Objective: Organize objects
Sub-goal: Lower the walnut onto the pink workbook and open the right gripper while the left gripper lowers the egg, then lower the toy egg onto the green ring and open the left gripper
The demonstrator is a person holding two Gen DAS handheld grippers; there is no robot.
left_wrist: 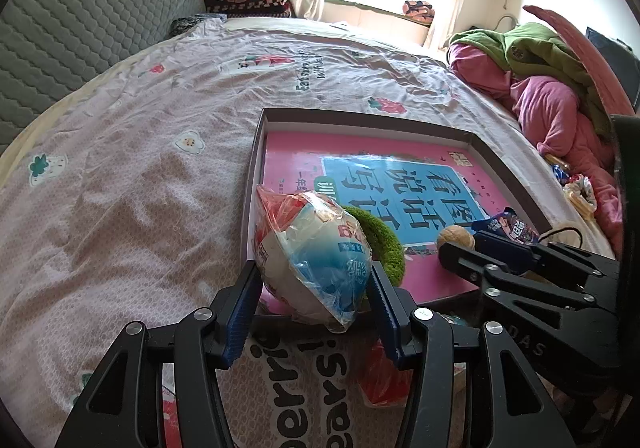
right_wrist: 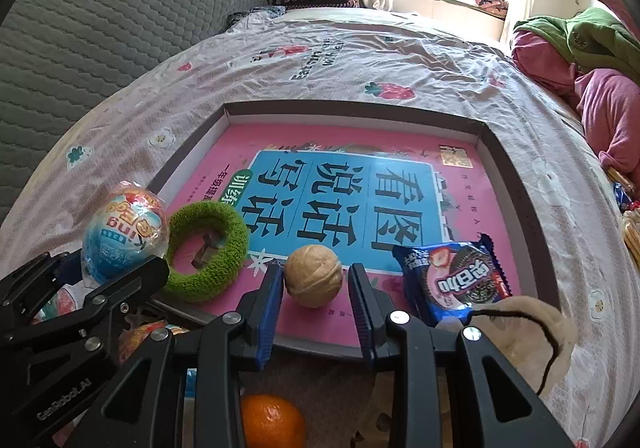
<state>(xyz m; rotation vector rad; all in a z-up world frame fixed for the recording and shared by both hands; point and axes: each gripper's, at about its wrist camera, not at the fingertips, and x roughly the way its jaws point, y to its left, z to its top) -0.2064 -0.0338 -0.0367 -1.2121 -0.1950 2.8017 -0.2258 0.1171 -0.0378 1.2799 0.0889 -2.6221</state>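
1. In the tray (right_wrist: 516, 184): green ring (right_wrist: 204, 252), walnut (right_wrist: 313, 275), snack packet (right_wrist: 452, 276).
2. Our left gripper (left_wrist: 316, 288) clamps a wrapped egg (left_wrist: 316, 256) over the tray's near corner.
3. Our right gripper (right_wrist: 316, 284) stands narrowly apart around the walnut.
4. Left outside the tray's near edge: orange (right_wrist: 272, 420).

The bed sheet (right_wrist: 360, 60) is thin printed cloth, matt and finely creased. The headboard cover (left_wrist: 80, 20), left of the sheet, is quilted grey fabric with a honeycomb stitch. The shallow box (right_wrist: 516, 184) on the sheet looks like matt cardboard; the book (right_wrist: 360, 200) inside it has a glossy paper cover. The green ring (right_wrist: 206, 252) on the book is fuzzy, knitted-looking yarn. The walnut (right_wrist: 314, 276) beside the ring is dull and grooved. The snack packet (right_wrist: 452, 276) is shiny plastic film; the wrapped egg (left_wrist: 312, 256) is in crinkled, glossy clear plastic. Each gripper has matt black plastic arms with bright metal screws and ribbed blue pads (left_wrist: 240, 312).
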